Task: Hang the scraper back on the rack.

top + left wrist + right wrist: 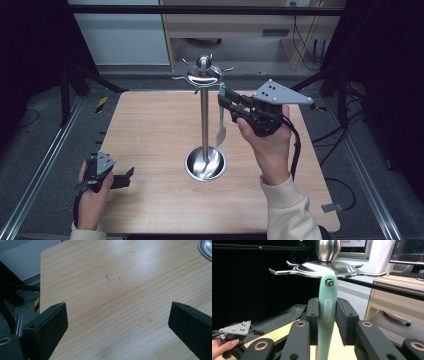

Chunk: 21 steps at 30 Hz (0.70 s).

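Gripped utensil (327, 315) hangs upright, handle up

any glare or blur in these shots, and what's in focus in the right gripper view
High view: evenly lit, dark at the edges, bright glare on the steel stand's base. Left gripper view: soft sheen across the wooden table, slightly soft overall. Right gripper view: the green utensil handle and right tongs are sharp, the monitor behind blurred.

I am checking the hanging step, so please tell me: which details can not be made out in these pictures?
- Right gripper view: lower end of the mint green utensil, hidden behind the right gripper.
- Left gripper view: stand base, cut off by the corner.
- High view: the hook holding the utensil, too small.
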Each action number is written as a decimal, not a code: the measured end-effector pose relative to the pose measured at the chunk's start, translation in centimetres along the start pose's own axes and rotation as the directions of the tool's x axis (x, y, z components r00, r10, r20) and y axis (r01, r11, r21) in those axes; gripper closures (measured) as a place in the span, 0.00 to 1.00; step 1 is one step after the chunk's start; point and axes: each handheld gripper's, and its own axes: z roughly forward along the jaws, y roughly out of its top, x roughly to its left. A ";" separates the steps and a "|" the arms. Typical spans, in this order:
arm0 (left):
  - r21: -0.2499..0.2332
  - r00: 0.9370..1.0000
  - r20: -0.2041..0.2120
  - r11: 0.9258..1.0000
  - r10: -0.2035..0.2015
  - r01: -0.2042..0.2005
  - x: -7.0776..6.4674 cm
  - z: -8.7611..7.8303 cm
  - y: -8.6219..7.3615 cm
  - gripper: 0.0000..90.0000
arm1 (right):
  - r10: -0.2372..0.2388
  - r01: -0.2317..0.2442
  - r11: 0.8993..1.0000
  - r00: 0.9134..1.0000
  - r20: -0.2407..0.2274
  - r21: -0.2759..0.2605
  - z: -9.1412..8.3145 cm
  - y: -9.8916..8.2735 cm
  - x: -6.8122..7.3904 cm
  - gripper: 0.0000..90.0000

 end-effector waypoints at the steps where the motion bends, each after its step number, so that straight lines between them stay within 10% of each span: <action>1: -0.001 1.000 0.001 1.000 0.000 0.000 0.0 0.0 0.0 0.02 | -0.001 0.001 1.000 1.000 0.000 0.001 0.0 0.0 0.0 0.81; 21: -0.003 1.000 0.003 1.000 0.001 -0.001 0.1 0.0 0.1 0.02 | -0.004 0.002 0.997 1.000 0.026 0.073 -0.9 -0.7 -0.4 0.56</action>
